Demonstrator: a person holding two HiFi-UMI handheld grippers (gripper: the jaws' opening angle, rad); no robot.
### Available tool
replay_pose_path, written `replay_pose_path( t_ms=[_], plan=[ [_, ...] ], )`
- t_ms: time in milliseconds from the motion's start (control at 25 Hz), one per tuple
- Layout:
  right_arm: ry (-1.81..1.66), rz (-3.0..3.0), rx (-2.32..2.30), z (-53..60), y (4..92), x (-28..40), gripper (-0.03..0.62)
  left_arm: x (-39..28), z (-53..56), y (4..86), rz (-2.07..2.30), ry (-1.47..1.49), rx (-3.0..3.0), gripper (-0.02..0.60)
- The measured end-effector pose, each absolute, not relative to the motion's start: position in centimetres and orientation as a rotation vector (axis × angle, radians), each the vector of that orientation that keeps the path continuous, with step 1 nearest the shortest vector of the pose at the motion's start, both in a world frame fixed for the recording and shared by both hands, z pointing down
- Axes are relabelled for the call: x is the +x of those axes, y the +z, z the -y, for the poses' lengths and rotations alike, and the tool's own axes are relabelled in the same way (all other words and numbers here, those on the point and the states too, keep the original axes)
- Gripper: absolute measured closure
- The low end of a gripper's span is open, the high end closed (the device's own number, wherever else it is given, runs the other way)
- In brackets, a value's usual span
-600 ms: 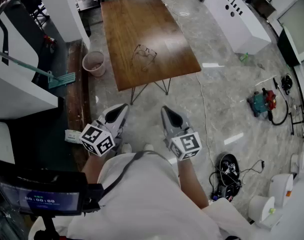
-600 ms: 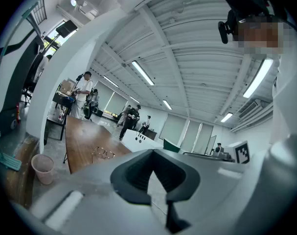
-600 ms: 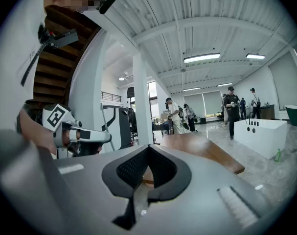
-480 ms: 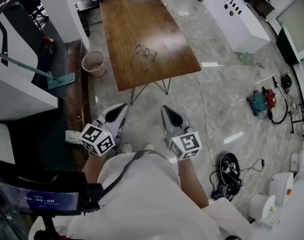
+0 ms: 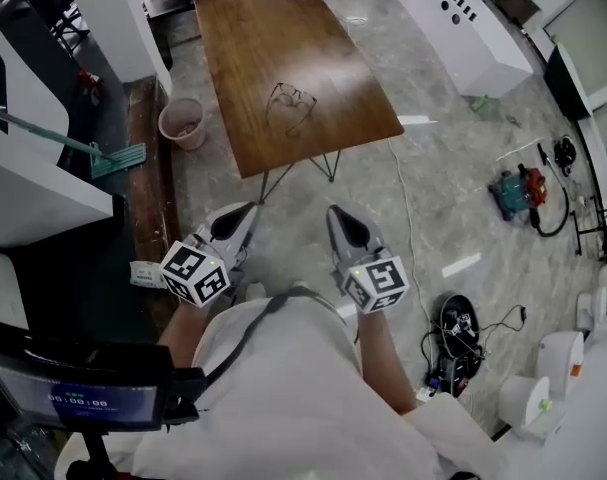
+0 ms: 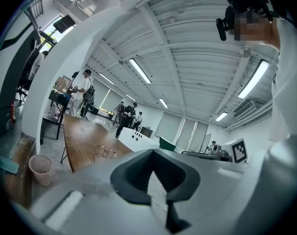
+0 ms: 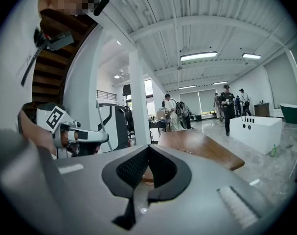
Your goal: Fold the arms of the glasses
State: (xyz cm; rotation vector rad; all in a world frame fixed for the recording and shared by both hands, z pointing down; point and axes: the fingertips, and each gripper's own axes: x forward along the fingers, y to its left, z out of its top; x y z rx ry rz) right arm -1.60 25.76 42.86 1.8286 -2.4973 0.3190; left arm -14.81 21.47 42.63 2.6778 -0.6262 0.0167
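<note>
A pair of thin wire-framed glasses [image 5: 291, 104] lies with its arms spread near the front edge of a brown wooden table [image 5: 253, 48]; they show small in the left gripper view [image 6: 105, 152] too. My left gripper [image 5: 233, 221] and right gripper [image 5: 347, 226] are held close to my body over the floor, well short of the table. Both are shut with nothing between their jaws. The table [image 7: 199, 148] appears in the right gripper view beyond the jaws, but I cannot make out the glasses there.
A pink bin [image 5: 182, 122] stands left of the table, a mop [image 5: 103, 154] beside it. A white cabinet [image 5: 463, 28] is at the right. Cables and a black device [image 5: 455, 328] lie on the floor at my right, a teal tool [image 5: 515, 190] further off. People stand at the room's far end.
The view has shifted slightly, the table and glasses sitting a little higher and nearer. Both grippers stay shut in much the same place before my body.
</note>
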Motion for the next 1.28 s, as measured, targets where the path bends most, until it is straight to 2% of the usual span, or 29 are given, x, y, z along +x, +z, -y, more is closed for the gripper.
replay_pose_path(
  t_ms=[400, 920, 1280],
  plan=[
    [0.392, 2.410, 1.871, -20.8, 45.9, 0.6, 0.585, -15.8, -17.1, 44.5, 0.645, 0.078, 2.663, 0.577],
    [0.274, 2.495, 1.398, 1.8, 49.7, 8.2, 0.585, -4.8, -1.7, 44.8, 0.848, 0.109, 2.592, 0.577],
    [0.308, 2.436, 1.118, 14.9, 57.5, 9.4, 0.577, -2.3, 5.2, 49.3, 1.045, 0.176, 2.471, 0.577]
  ],
)
